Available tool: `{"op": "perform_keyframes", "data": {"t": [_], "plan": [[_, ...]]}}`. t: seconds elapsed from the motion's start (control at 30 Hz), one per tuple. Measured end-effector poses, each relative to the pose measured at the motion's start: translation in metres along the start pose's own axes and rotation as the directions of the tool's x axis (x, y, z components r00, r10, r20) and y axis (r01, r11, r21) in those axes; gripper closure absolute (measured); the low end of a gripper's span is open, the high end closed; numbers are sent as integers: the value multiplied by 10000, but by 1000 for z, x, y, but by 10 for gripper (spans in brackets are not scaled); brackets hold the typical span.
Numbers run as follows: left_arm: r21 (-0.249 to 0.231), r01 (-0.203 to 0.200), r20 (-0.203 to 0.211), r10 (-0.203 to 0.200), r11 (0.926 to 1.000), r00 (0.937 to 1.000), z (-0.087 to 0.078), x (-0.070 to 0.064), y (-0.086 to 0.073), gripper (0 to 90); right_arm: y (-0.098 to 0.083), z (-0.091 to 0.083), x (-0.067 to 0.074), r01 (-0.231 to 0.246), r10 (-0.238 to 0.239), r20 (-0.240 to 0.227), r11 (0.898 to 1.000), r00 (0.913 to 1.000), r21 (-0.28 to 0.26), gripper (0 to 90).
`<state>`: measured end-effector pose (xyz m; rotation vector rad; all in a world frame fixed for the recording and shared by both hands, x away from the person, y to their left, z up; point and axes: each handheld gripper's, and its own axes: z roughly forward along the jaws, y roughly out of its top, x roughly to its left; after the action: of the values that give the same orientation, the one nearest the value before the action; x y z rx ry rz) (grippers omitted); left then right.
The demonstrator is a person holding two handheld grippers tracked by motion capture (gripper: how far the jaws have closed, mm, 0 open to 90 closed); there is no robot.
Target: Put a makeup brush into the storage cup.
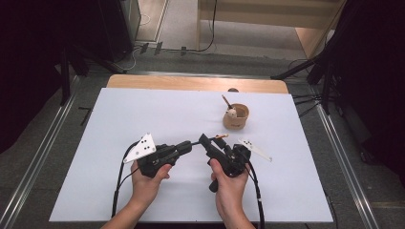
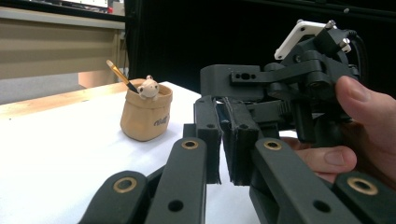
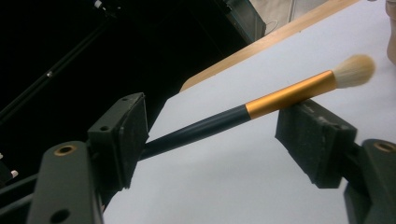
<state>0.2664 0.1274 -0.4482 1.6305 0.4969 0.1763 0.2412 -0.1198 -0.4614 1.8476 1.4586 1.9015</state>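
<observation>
Left tongs (image 1: 187,146), low centre of the high view: jaws closed together, nothing visible between the pads in the left gripper view.

Right tongs (image 3: 212,140): jaws stand apart. A make-up brush with black handle, gold ferrule and pale bristles (image 3: 261,102) lies across the gap, resting on the right-hand pad, its handle end at the left-hand pad; a firm grip cannot be confirmed.

A tan cup-shaped holder (image 1: 236,117) stands on the white worktop (image 1: 143,114), right of centre, well apart from the brush.
</observation>
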Motion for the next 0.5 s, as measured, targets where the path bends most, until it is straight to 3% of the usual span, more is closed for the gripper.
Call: {"op": "perform_keyframes", "data": {"t": [0.17, 0.33, 0.4, 0.47, 0.5], "plan": [[39, 5, 212, -6, 10000, 9998, 2, -1, -2, 866, 0, 0, -3, -261, 261, -65, 9996, 9996, 71, 324], [260, -134, 206, 129, 9996, 9997, 5, -3, -4, 866, 0, -1, -4, -295, 295, -162, 9996, 9994, -15, 447], [614, -86, 226, 72, 9981, 9997, 7, -3, -5, 865, 1, -1, -5, -348, 346, -384, 9994, 9987, -52, 533], [1267, -57, 203, 32, 9919, 9998, 11, -2, -7, 854, 2, -3, -5, -368, 361, -722, 9993, 9967, -83, 715], [1319, -48, -135, 66, 9912, 9999, 12, -4, -9, 738, 3, -5, -5, -392, 390, -1073, 9992, 9935, -2, 838]]}}
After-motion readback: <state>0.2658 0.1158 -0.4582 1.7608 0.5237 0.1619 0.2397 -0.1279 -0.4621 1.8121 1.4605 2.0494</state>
